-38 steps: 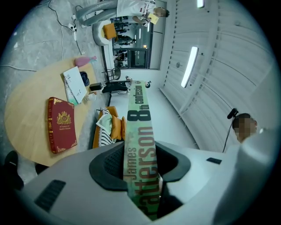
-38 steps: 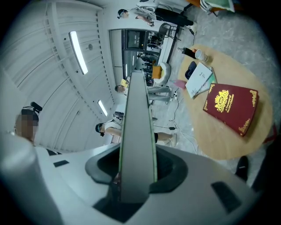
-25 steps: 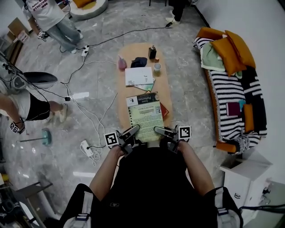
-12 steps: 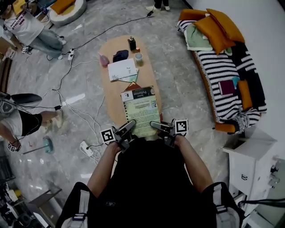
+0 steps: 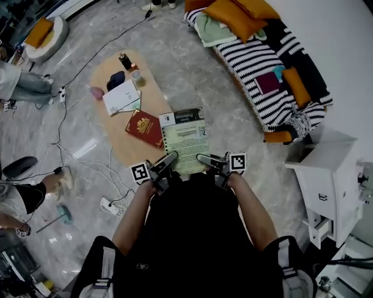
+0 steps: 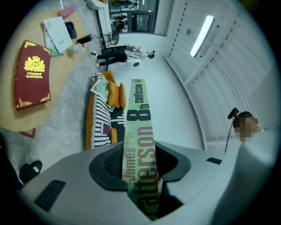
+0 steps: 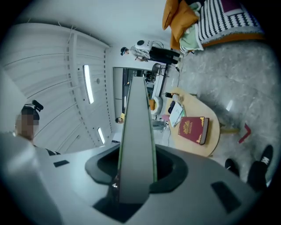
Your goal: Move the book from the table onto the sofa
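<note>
I carry the green paperback book (image 5: 186,141) flat in the air between both grippers, over the floor between the oval wooden table (image 5: 111,125) and the striped sofa (image 5: 262,78). My left gripper (image 5: 168,162) is shut on its near left edge, where the printed spine (image 6: 139,145) runs between the jaws. My right gripper (image 5: 205,160) is shut on the near right edge, the page side (image 7: 137,145) filling its jaws. The sofa lies ahead to the right, its cushions (image 5: 236,14) at the far end.
A red book (image 5: 143,128), white papers (image 5: 121,98), a cup (image 5: 136,75) and a bottle (image 5: 123,60) stay on the table. Cables and a power strip (image 5: 109,206) trail over the marble floor at left. A white cabinet (image 5: 329,177) stands at right. People stand at the left edge.
The book has left the table and swung right toward the sofa with both grippers on it. The red book that lay under it is now uncovered on the table.
</note>
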The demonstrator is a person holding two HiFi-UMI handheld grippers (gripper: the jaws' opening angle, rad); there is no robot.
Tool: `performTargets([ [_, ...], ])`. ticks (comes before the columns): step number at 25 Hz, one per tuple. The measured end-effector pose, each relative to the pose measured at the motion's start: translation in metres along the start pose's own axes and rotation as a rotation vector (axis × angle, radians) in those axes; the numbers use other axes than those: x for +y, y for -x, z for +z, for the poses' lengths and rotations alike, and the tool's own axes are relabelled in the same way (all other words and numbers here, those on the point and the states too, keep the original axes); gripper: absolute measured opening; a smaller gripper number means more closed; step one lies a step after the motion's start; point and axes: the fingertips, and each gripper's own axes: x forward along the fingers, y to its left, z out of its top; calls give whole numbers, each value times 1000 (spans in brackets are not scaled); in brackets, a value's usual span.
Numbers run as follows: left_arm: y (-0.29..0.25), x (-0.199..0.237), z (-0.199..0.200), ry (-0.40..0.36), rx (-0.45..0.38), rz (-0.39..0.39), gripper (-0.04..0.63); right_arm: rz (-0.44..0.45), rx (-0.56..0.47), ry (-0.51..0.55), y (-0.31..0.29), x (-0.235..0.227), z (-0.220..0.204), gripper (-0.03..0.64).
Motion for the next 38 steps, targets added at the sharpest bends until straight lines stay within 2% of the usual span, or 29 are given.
performTargets([
  [6, -75, 3, -40, 1, 147, -6, 166, -11, -159, -18, 80, -5, 16, 173],
  [14, -159, -2, -92, 7, 292, -24, 166, -39, -304, -28, 173, -10, 29, 173],
  [20, -177, 0, -108, 22, 379, -39, 165, -66, -364, 0, 193, -10, 28, 173],
  [28, -215, 2, -129, 38, 478, -44, 164, -73, -462, -19, 230, -11, 34, 173],
  [34, -233, 15, -122, 71, 545, -51, 165, -111, -517, -19, 234, -22, 49, 173],
  [38, -266, 16, -120, 83, 592, -45, 164, -124, -552, -51, 252, -27, 70, 173],
])
